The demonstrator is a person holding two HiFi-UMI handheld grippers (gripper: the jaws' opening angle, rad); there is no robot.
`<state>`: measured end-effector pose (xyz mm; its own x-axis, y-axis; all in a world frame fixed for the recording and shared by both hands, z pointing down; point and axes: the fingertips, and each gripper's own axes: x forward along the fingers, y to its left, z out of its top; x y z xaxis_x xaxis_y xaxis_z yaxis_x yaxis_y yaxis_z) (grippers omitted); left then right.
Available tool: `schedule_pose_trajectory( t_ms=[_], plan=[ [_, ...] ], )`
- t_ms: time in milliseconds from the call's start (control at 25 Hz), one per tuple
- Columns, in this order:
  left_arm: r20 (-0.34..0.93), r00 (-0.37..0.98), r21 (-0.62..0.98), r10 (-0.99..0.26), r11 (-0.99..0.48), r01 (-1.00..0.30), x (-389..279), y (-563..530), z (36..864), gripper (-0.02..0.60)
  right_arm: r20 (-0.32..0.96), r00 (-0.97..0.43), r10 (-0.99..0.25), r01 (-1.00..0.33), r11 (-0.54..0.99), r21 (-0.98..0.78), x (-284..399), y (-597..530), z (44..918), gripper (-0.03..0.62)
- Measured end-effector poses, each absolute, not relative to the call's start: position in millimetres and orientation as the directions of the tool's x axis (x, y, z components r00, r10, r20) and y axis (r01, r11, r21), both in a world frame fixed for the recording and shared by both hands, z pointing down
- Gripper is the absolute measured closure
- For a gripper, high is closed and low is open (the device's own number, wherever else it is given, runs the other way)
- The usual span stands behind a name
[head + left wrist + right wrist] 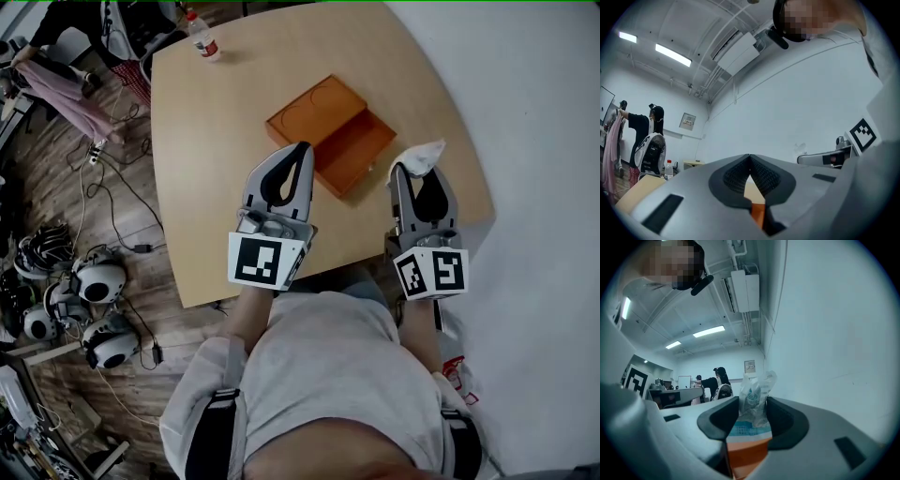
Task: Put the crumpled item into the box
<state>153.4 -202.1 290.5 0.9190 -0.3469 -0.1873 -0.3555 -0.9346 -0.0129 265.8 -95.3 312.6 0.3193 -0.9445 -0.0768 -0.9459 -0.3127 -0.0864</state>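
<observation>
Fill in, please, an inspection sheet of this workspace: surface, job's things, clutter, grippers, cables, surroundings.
Surface: wooden table, beside a white wall.
Job's things: orange box lies open on the table, nothing seen inside; crumpled item is not in it yet.
Clutter: one bottle at the table's far edge.
Grippers: left gripper shut, nothing between its jaws; right gripper shut on the crumpled item.
Cables: cables loose on the floor left of the table; none seen on the table.
Surroundings: round white devices on the floor; a person beyond the table.
</observation>
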Motion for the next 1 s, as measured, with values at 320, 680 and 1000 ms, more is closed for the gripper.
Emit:
schedule_pose_trajectory(
  t_ms=[320,680,1000],
  plan=[
    [-0.172,0.895,0.006,-0.412,-0.909,-0.417,158.4,-219.9,298.9,0.568,-0.042,0.242,-0.969,-0.967,-0.238,-0.088,279.0,-126.1,323.8,0.418],
    [-0.158,0.829,0.024,-0.537,-0.841,-0.540,156.5,-238.5,297.9,0.568,0.007,0.105,-0.994,-0.990,-0.105,-0.091,291.0,-169.2,329.8,0.418],
    [-0.175,0.761,0.062,-0.625,-0.778,-0.625,155.3,-247.0,288.7,0.568,0.082,-0.019,-0.996,-0.998,0.014,-0.060,294.5,-199.4,340.3,0.418]
  ],
)
